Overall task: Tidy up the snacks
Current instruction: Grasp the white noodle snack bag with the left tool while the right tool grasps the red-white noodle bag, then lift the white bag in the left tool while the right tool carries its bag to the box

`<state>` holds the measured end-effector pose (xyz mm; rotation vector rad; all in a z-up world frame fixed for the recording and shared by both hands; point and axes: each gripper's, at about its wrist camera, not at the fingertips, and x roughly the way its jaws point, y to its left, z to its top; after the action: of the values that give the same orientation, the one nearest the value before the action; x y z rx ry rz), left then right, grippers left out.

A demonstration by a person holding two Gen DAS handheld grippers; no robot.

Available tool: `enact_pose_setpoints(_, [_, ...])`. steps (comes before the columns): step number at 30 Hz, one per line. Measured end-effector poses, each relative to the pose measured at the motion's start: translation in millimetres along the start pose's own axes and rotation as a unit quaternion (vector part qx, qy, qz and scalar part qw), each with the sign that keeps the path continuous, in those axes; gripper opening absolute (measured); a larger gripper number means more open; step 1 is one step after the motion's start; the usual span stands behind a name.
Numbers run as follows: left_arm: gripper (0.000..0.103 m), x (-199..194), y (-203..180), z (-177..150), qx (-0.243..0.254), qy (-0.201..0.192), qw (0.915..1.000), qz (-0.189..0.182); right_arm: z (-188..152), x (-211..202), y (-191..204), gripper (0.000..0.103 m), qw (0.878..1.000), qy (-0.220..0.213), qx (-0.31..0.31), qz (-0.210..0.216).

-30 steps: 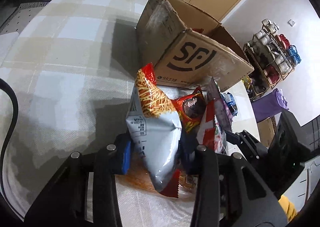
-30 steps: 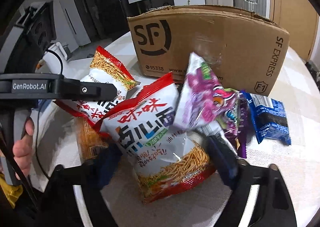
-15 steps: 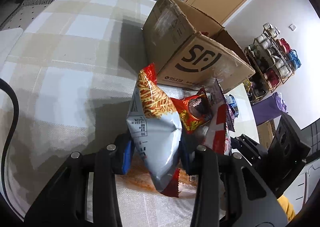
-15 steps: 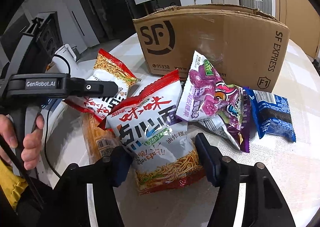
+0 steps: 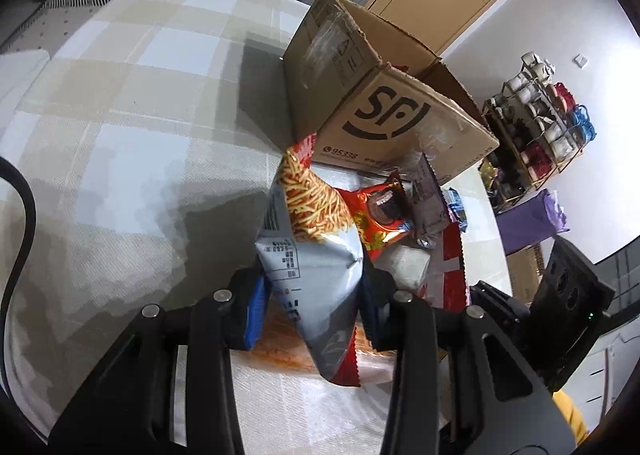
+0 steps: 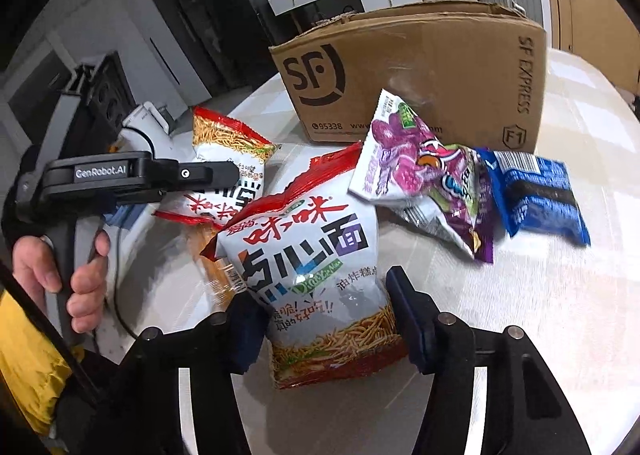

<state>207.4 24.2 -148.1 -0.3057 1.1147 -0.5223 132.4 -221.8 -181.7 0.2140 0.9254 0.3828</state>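
My left gripper [image 5: 316,295] is shut on a silver and red noodle snack bag [image 5: 312,239], held upright above the checked tablecloth [image 5: 120,135]. The same bag [image 6: 228,159] shows in the right wrist view beside a person's hand [image 6: 84,283]. My right gripper [image 6: 324,307] has a second white and red noodle snack bag [image 6: 312,255] between its fingers. Its jaws are closing, and both pads press on the bag's lower sides. The open cardboard box [image 6: 420,67] stands just behind the snacks.
A purple snack bag [image 6: 416,171] and a blue packet [image 6: 540,195] lie right of the held bag, in front of the box. A red packet [image 5: 376,215] and an orange pack [image 6: 212,271] lie among them. Suitcases, drawers and a cup rack [image 5: 536,135] stand beyond the table.
The right gripper's jaws have narrowed from wide apart onto the white and red bag and drawn back a little from the box. The left gripper and its bag have barely moved.
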Motion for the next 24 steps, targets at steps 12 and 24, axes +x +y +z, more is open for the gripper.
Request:
enact_pose_setpoints(12, [0.030,4,-5,-5,0.001,0.002,0.9999,-0.014,3,-12,4,0.051,1.000,-0.009,-0.013,0.001])
enact_pose_setpoints(24, [0.029,-19,-12,-11,0.009,-0.025,0.9992,-0.029,1,-24,21,0.050,0.999,-0.037,-0.025,0.018])
